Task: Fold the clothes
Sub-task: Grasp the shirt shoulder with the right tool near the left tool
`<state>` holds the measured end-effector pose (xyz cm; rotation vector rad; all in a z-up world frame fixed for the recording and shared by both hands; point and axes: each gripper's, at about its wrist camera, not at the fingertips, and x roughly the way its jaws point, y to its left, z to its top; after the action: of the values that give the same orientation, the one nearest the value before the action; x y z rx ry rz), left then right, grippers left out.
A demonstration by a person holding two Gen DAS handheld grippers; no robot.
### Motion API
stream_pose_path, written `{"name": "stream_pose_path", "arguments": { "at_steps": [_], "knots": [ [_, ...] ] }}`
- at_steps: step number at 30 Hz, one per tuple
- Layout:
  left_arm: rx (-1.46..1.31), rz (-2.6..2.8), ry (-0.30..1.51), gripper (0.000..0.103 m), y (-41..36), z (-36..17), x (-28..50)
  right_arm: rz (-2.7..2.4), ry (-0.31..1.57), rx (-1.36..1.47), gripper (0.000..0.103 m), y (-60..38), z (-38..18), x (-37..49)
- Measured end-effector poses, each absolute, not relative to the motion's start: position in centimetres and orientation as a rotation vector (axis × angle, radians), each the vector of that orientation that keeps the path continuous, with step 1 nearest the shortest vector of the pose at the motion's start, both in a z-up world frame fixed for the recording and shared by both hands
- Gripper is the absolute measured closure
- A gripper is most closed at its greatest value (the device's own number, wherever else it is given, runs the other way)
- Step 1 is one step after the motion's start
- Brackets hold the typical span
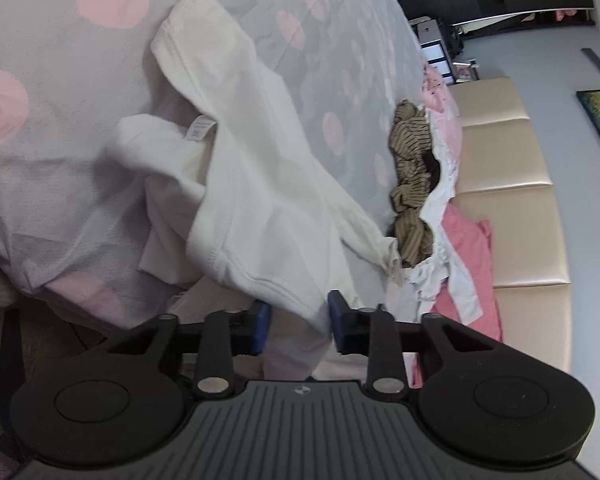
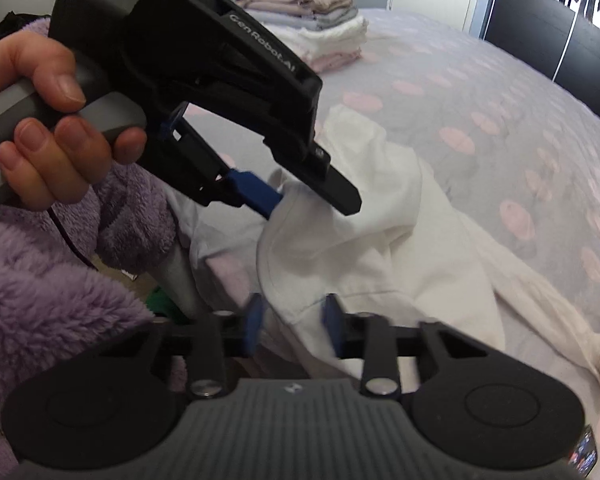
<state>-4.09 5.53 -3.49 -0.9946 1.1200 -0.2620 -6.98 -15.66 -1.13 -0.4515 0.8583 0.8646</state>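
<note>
While hanging limp and light off the bed (image 1: 40, 160), handling as soft cotton: left gripper (image 1: 298, 322) pinching the shirt (image 1: 260, 184) hem, right gripper (image 2: 290, 322) spread around its edge, best hold at seams.

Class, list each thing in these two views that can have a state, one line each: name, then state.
white garment: unfolded, crumpled on the bed, its near edge lifted
left hand-held gripper: pads closing on the white garment's edge
right hand-held gripper: open, cloth between its pads
striped garment: bunched, unfolded
pink garment: loose, unfolded
stack of clothes: folded, piled
bedspread: wrinkled
</note>
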Motion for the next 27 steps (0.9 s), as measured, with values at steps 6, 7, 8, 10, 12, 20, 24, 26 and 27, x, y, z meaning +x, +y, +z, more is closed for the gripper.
{"name": "stream_pose_path", "arguments": {
  "at_steps": [6, 7, 8, 10, 12, 20, 24, 26, 27],
  "knots": [
    [-0.925, -0.173, 1.089, 0.096, 7.5, -3.6, -5.0, 0.932, 0.908, -0.414, 0.089, -15.8, -0.8, -6.7],
    [-0.899, -0.16, 1.077, 0.097, 7.9, -3.3, -5.2, 0.935, 0.905, -0.427, 0.087, -15.8, -0.4, -6.5],
    [-0.869, -0.144, 1.064, 0.098, 8.4, -2.9, -5.4, 0.94, 0.9, -0.443, 0.086, -15.9, 0.2, -6.2],
    [-0.809, -0.111, 1.037, 0.098, 9.2, -2.2, -5.6, 0.955, 0.883, -0.479, 0.085, -16.2, 1.5, -5.5],
    [-0.764, -0.074, 1.002, 0.098, 10.0, -1.4, -5.9, 0.966, 0.865, -0.506, 0.076, -16.6, 2.9, -4.8],
    [-0.67, 0.018, 0.992, 0.1, 11.9, -1.4, -5.9, 0.902, 0.816, -0.659, 0.064, -17.2, 6.0, 2.4],
    [-0.669, 0.026, 1.047, 0.099, 12.4, -2.5, -4.9, 0.966, 0.782, -0.872, 0.071, -13.9, 4.8, 6.2],
    [-0.673, 0.024, 1.088, 0.1, 12.8, -3.3, -4.3, 1.018, 0.757, -0.975, 0.071, -12.0, 4.1, 7.5],
    [-0.667, 0.02, 1.108, 0.1, 12.8, -3.7, -4.0, 1.053, 0.742, -1.026, 0.072, -10.9, 3.8, 8.0]
  ]
}}
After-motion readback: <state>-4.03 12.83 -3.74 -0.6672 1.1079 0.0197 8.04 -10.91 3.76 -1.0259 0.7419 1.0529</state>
